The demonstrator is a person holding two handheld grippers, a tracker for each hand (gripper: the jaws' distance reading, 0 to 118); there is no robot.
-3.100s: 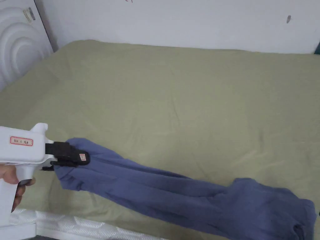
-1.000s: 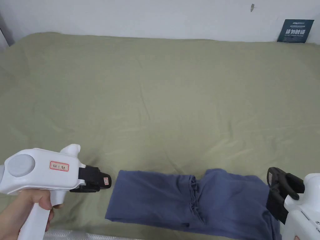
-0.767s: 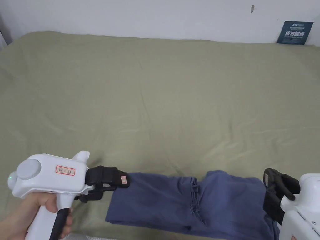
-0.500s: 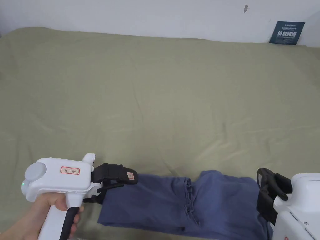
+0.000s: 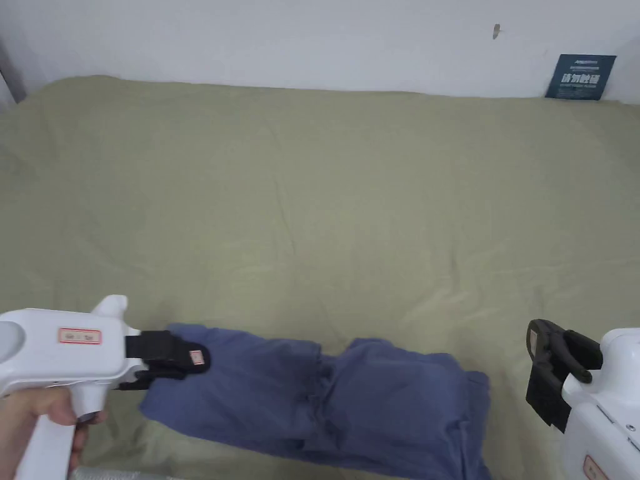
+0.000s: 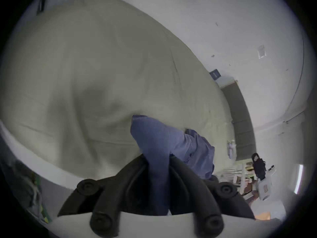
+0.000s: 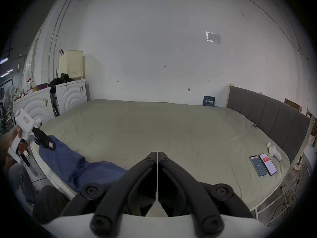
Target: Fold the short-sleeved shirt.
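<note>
Since half a second ago, the left end of the blue shirt [image 5: 312,403] has been pulled to the left along the near edge of the bed, and its right end, which was lying against the right gripper [image 5: 545,375], is now seen apart from that gripper. The shirt is laid as a long, narrow, bunched band on the olive-green bed sheet [image 5: 325,206], close to the near edge of the mattress, with a gathered crease about in the middle of it. The left gripper [image 5: 187,362] is held by a hand [image 5: 37,412] at the left end of the shirt; in the left gripper view its jaws are seen pressed on a fold of the blue cloth [image 6: 157,155], which is pinched between them and rises a little from the sheet. In the right gripper view, the jaws of the right gripper [image 7: 157,154] are pressed together with nothing between them, and the tips are kept above the sheet, just beside the right end of the shirt [image 7: 96,171]. Farther right on the sheet, near the grey padded headboard [image 7: 271,114], two phones [image 7: 263,164] are lying side by side. A small dark blue sign [image 5: 580,77] is leaned against the white wall [image 5: 281,37] behind the bed.
</note>
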